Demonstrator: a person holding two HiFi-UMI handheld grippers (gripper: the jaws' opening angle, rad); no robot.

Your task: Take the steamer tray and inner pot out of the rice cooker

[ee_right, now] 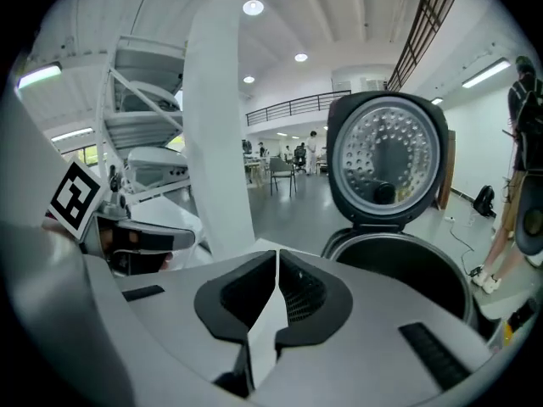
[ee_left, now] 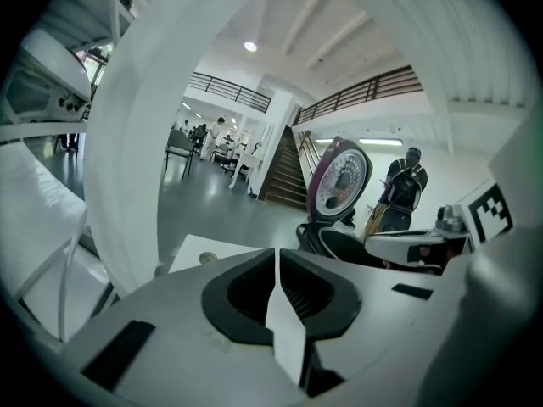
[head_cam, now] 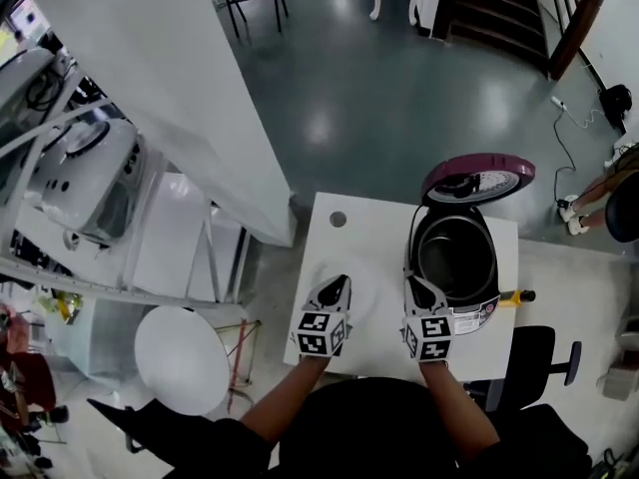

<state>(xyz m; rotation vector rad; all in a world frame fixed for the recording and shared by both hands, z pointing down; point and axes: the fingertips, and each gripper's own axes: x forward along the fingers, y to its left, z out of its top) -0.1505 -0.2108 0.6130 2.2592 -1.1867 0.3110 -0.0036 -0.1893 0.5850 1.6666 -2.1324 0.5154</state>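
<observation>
We hold both tools up above a white table point(head_cam: 374, 230). The left gripper point(ee_left: 276, 253) has its jaws pressed together with nothing between them. The right gripper point(ee_right: 277, 253) is just beside it, and its jaws are also closed tight and empty.

Below the left jaws a pale round shape point(head_cam: 357, 270) lies on the table top. We cannot tell whether it is the steamer tray. Just ahead of the right jaws and a little to their right stands the rice cooker point(head_cam: 477, 313). Its lid point(head_cam: 477, 180) is swung up and back, and the perforated inner face shows in the right gripper view. The inner pot point(head_cam: 455, 258) sits down inside the cooker body, dark inside with a brighter rim. To the right of the right jaws, beside the cooker, a small yellow part with a black knob point(head_cam: 513, 296) sticks out.

Ahead of the left jaws, near the table's far edge, there is a small grey round cap point(head_cam: 337, 220) in the table top. Further left of the left jaws a broad white pillar point(head_cam: 170, 98) rises. Beyond it a white rack point(head_cam: 90, 168) holds pale appliances.

Far ahead of the jaws lies a grey floor with a staircase point(ee_left: 284, 172), and a person in dark clothing point(ee_left: 405, 189) stands past the cooker.
</observation>
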